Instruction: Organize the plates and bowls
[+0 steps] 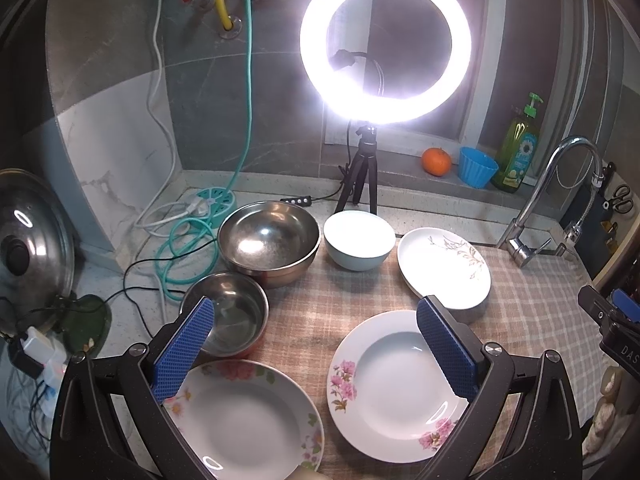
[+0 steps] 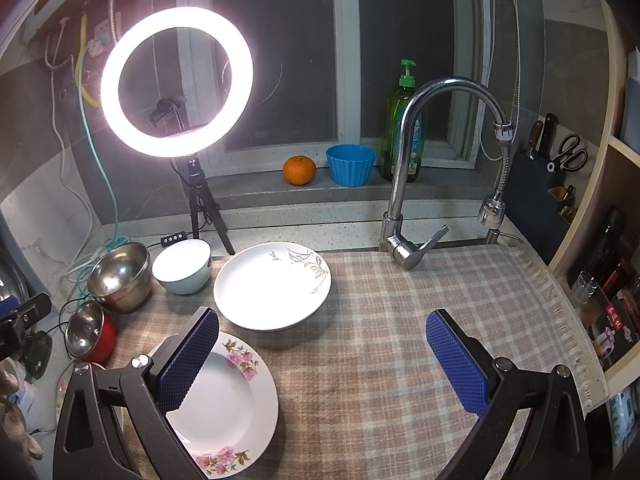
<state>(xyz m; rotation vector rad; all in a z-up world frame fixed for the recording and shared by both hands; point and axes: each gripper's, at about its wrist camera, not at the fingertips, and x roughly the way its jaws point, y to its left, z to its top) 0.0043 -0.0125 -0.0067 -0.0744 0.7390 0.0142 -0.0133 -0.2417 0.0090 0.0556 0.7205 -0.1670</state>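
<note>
On the checked cloth lie two pink-flowered plates: one near left, one near right, the latter also in the right wrist view. A leaf-patterned plate sits farther back. A pale blue bowl, a large steel bowl and a small red-sided steel bowl stand to the left. My left gripper hangs open above the flowered plates. My right gripper is open over bare cloth, holding nothing.
A lit ring light on a tripod stands behind the bowls. A faucet rises at the back right. An orange, a blue cup and a soap bottle sit on the sill. Cables and a pot lid lie left.
</note>
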